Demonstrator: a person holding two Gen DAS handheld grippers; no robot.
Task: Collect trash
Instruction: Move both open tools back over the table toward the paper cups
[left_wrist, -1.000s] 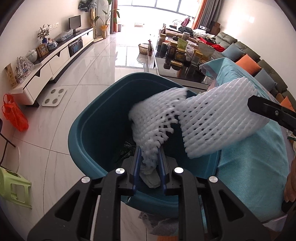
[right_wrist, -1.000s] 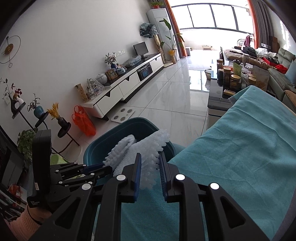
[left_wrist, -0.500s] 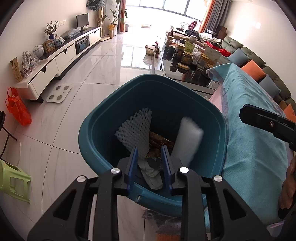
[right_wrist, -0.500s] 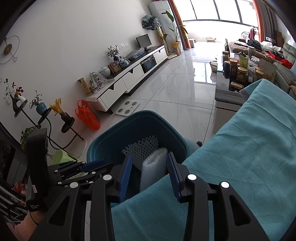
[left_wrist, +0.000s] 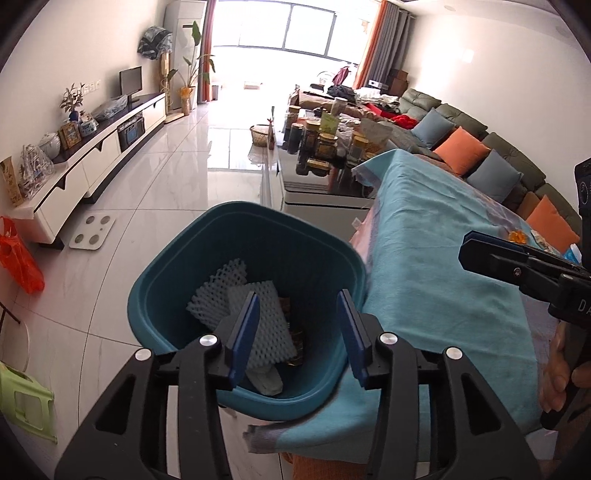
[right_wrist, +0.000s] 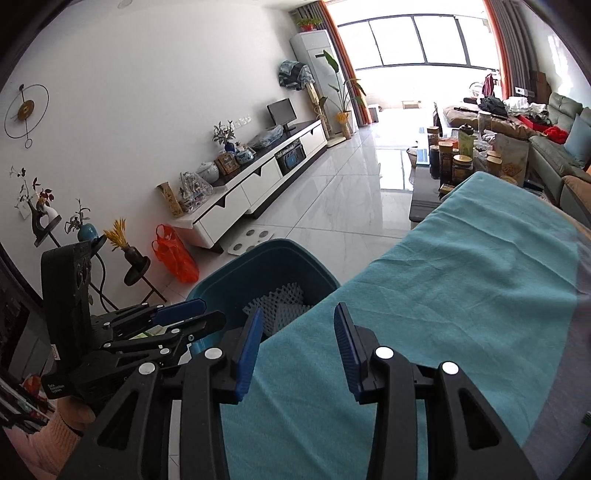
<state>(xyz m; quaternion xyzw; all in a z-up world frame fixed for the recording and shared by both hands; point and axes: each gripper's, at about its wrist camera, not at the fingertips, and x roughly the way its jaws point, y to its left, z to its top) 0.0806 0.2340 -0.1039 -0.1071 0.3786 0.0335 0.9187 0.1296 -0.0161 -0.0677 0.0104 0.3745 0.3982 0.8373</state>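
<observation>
My left gripper (left_wrist: 297, 328) hangs over the teal bin (left_wrist: 258, 236) with its blue pads (left_wrist: 246, 332) spread wide apart and nothing between them. My right gripper (right_wrist: 298, 349) is just as wide open and empty, poised above the teal cloth (right_wrist: 461, 295) that covers the table; in the left view its dark fingertip (left_wrist: 480, 254) reaches in from the right, over the same cloth.

Both white foam nets (left_wrist: 255, 314) lie inside the bin, one overlapping the other, on top of some brownish wrappers and a pale scrap at the near wall. The bin stands on the glossy white tile floor, its right rim against the hanging edge of the cloth.

Far along the left wall runs a white TV cabinet (right_wrist: 258, 181), with an orange plastic bag (right_wrist: 175, 254) at its near end. A low table crowded with jars (left_wrist: 321, 144) stands beyond the cloth, and a sofa with orange and blue cushions (left_wrist: 461, 155) lines the right side
</observation>
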